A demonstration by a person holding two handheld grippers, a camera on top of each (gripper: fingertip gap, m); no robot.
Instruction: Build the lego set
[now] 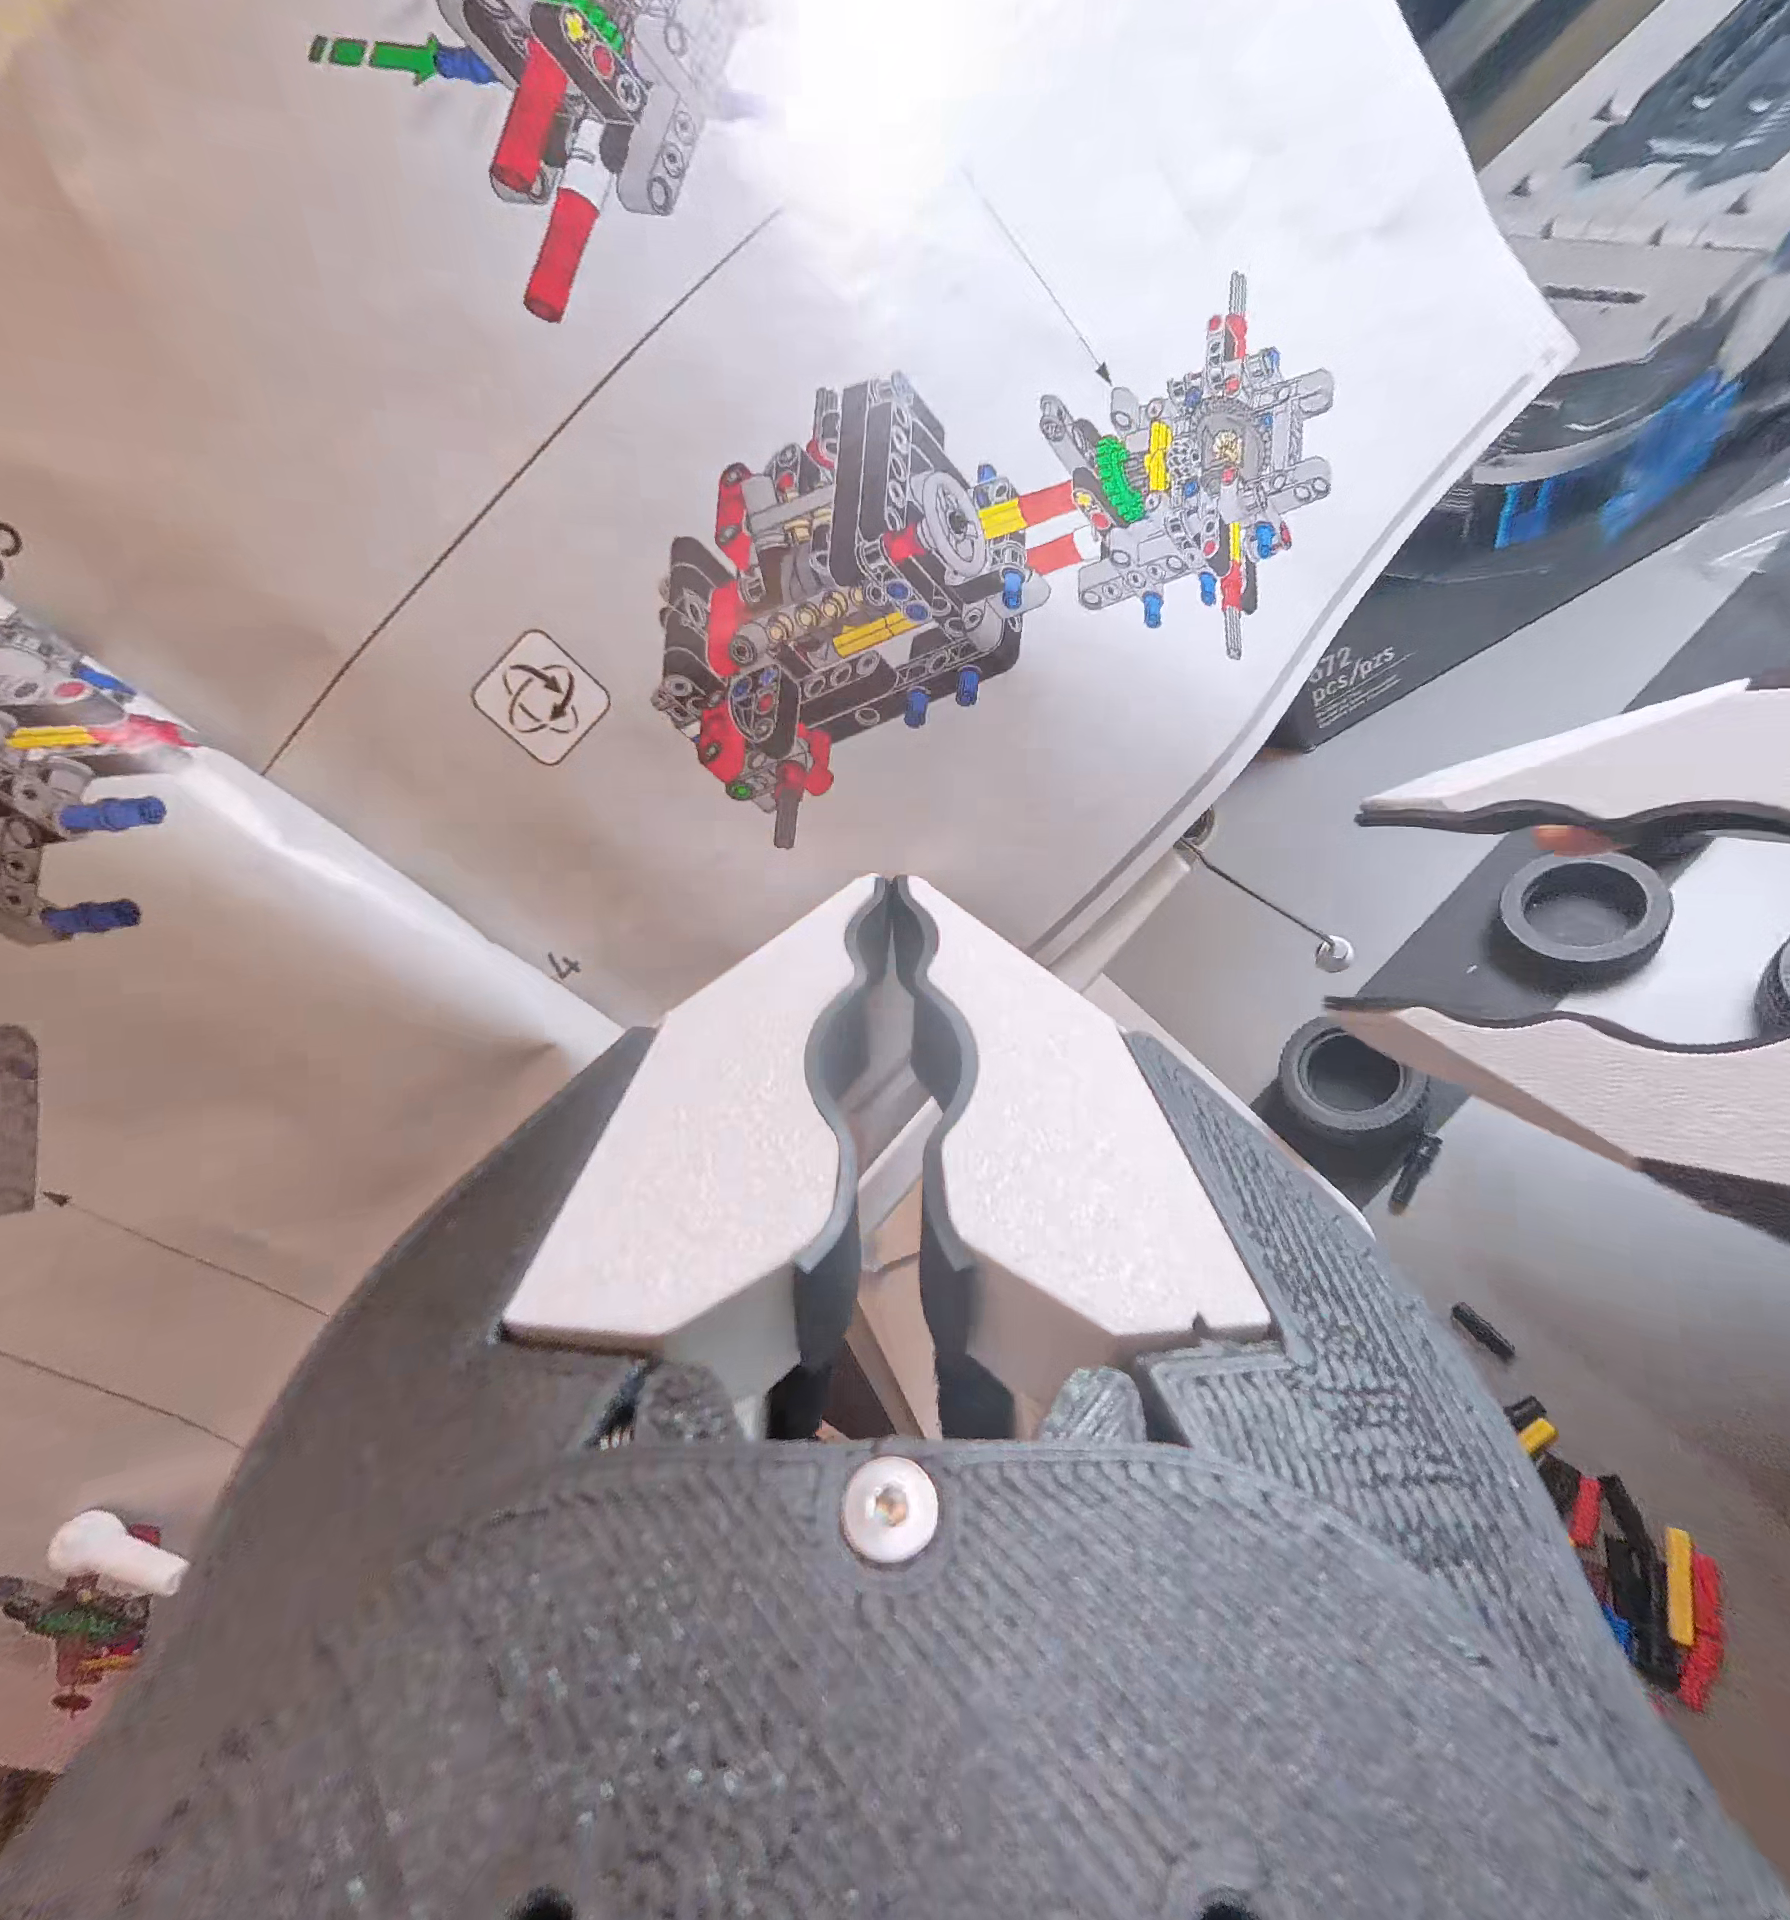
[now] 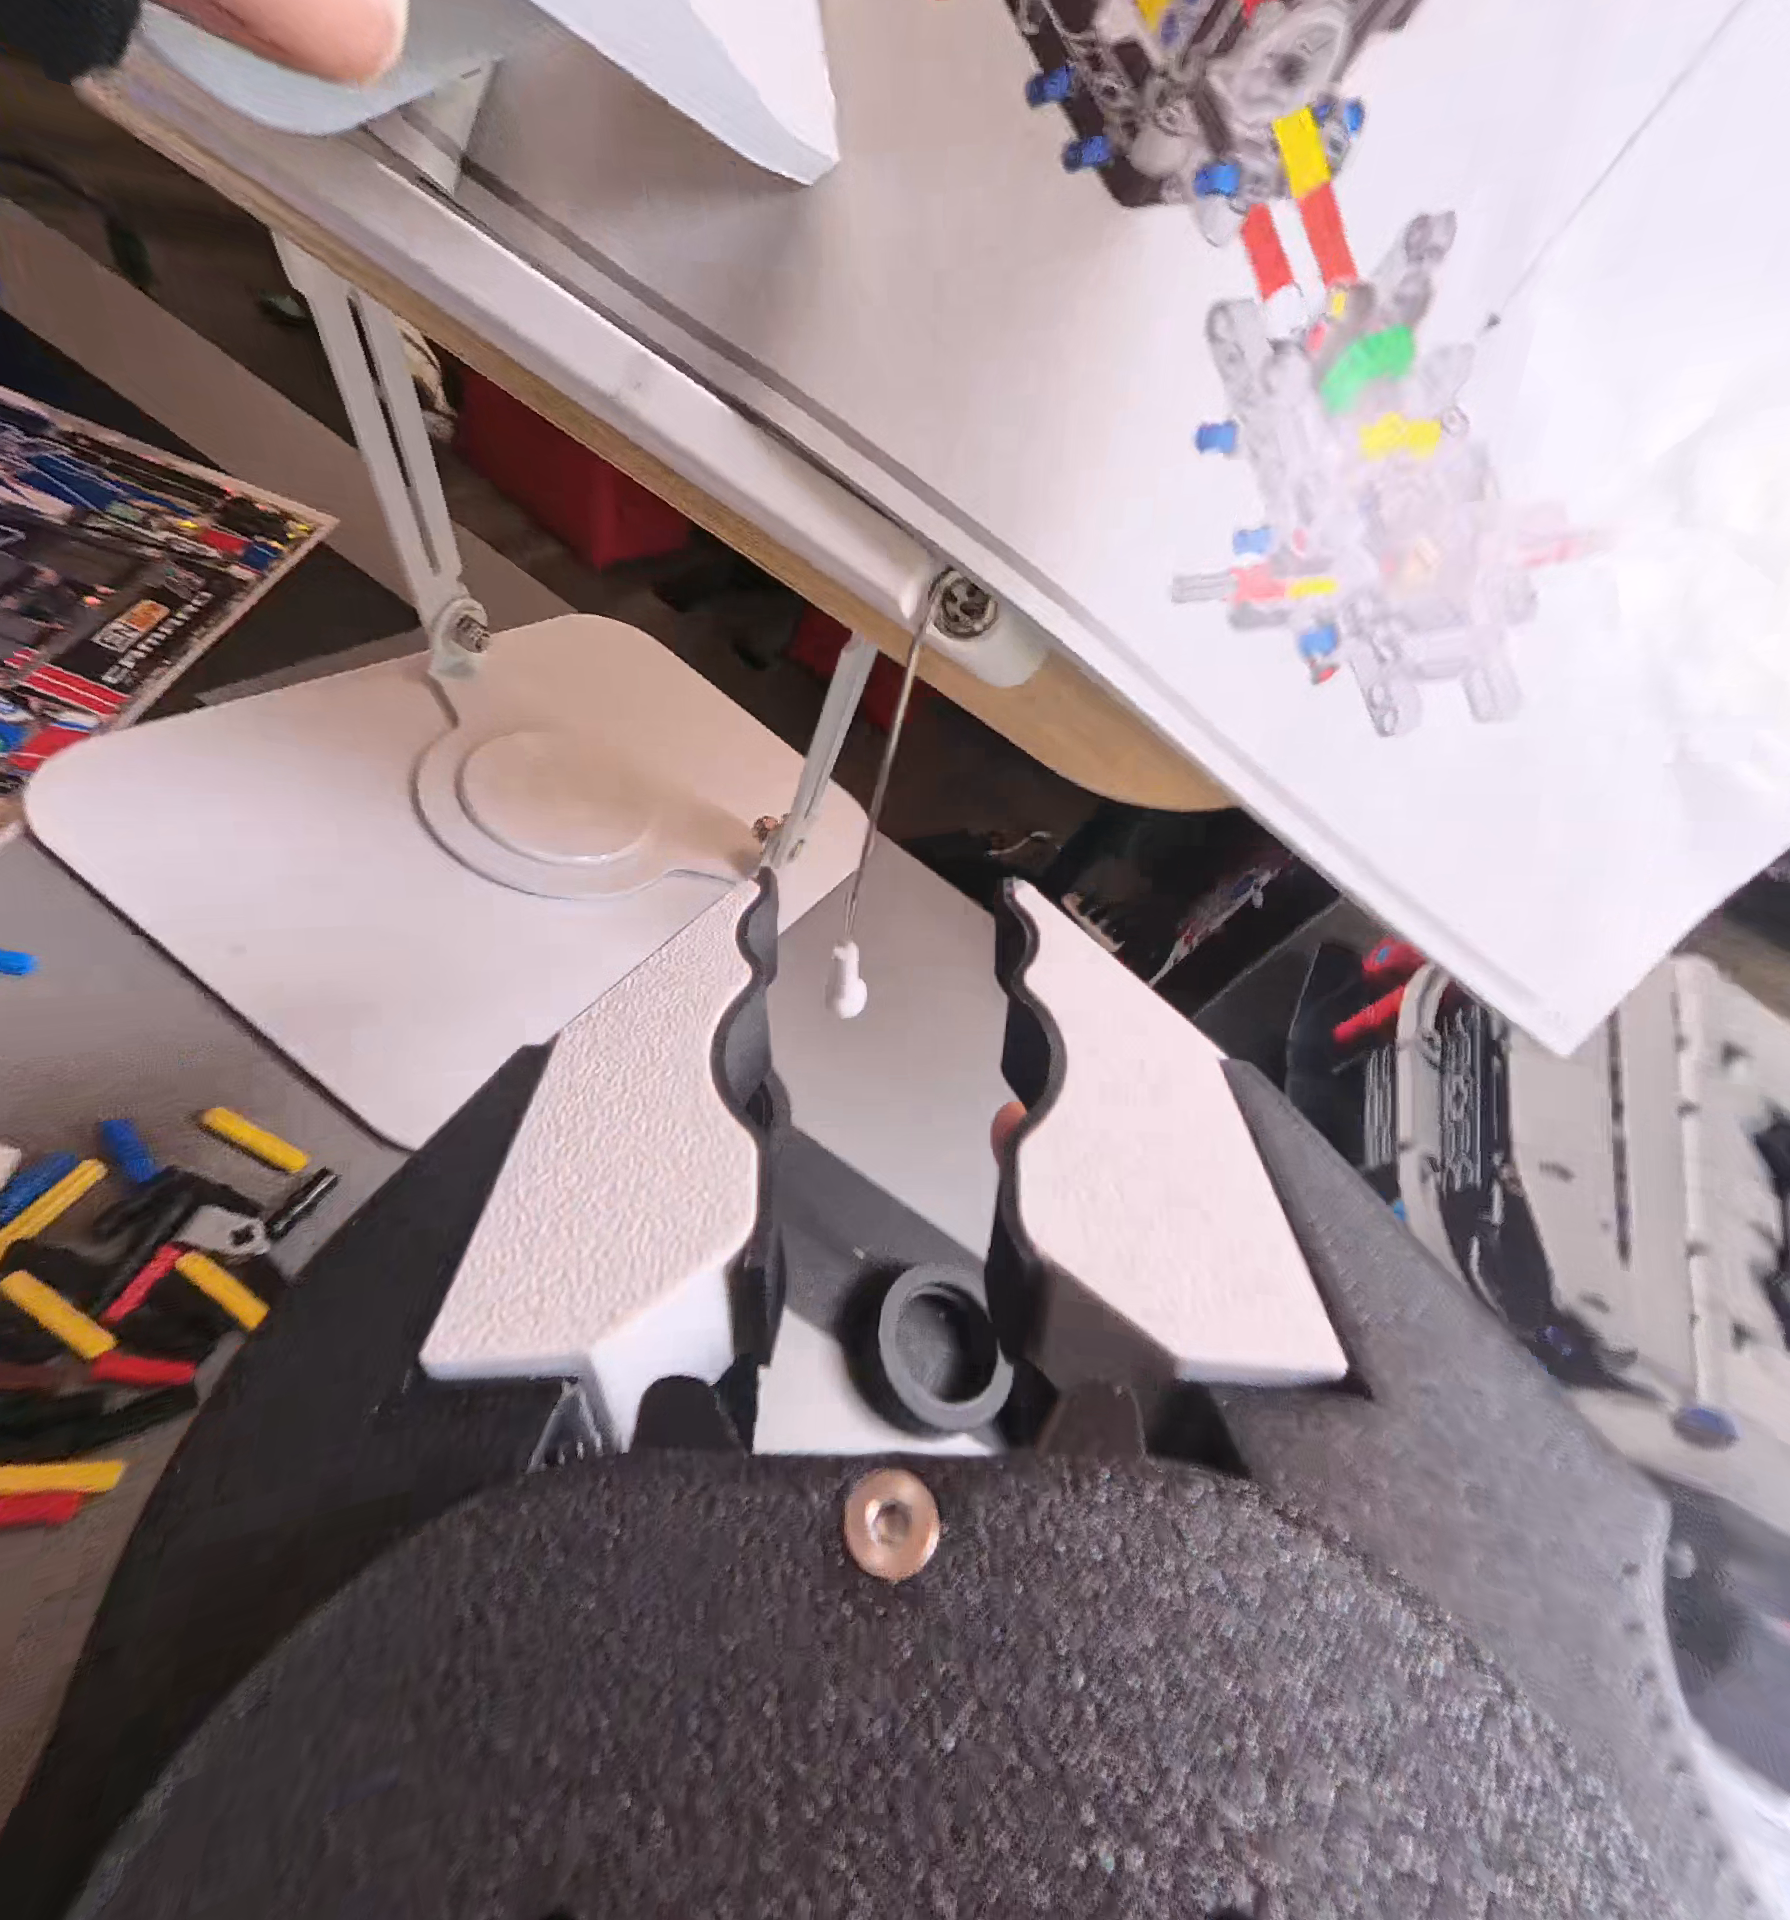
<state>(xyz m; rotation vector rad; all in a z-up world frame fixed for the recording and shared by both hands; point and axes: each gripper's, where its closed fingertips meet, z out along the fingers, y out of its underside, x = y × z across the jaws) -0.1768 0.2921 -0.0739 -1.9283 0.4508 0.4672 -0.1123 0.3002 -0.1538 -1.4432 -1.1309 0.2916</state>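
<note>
The open instruction booklet (image 1: 870, 436) leans on a white stand and fills the left wrist view. My left gripper (image 1: 891, 883) is shut, its tips against the bottom edge of the page; I cannot tell whether paper is pinched between them. My right gripper (image 2: 889, 888) is open and empty, pointing under the booklet's (image 2: 1286, 520) lower corner. It also shows at the right of the left wrist view (image 1: 1346, 906), above black tyres (image 1: 1587, 909). One black tyre (image 2: 938, 1351) lies on the stand's base between its fingers, untouched.
The stand's white base plate (image 2: 351, 883) and its page-holder wire with a white ball tip (image 2: 849, 992) are just ahead of the right gripper. Loose coloured pins and beams (image 2: 91, 1299) lie on the table, also in the left wrist view (image 1: 1639, 1558). The set's box (image 1: 1597, 416) stands behind. The grippers' ends are close to 11 cm from one another.
</note>
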